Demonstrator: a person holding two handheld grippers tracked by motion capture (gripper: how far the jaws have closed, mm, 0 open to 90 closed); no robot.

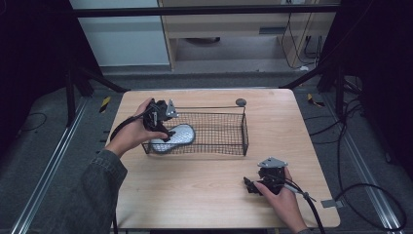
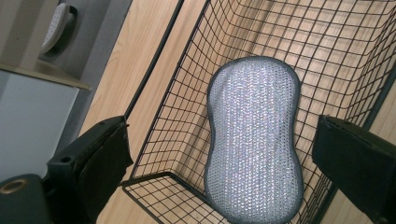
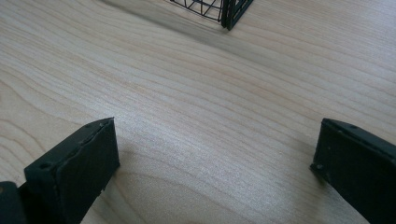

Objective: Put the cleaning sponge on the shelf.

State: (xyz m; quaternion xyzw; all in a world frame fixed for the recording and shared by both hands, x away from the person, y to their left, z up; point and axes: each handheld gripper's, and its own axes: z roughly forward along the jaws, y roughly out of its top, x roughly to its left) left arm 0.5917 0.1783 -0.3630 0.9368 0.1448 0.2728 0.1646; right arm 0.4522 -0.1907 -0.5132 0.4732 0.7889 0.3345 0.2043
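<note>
A black wire basket (image 1: 229,108) stands mid-table. Inside its left end lies a silver-grey, peanut-shaped scrub pad (image 1: 174,137), one end up against the basket's wall. My left gripper (image 1: 163,128) hovers over that end, open. In the left gripper view the pad (image 2: 254,140) sits between the spread jaws of my left gripper (image 2: 222,123) but apart from both, with the basket's mesh (image 2: 154,121) around it. My right gripper (image 1: 251,185) rests low near the table's front right, open. In the right gripper view bare wood lies between the jaws of my right gripper (image 3: 217,123), and the basket's corner (image 3: 229,11) shows ahead.
A small dark round disc (image 1: 240,102) lies on the wooden table (image 1: 195,190) just behind the basket's far right corner. Cables trail over the floor to the right (image 1: 360,187). A pale cabinet stands beyond the table's far edge (image 1: 126,44).
</note>
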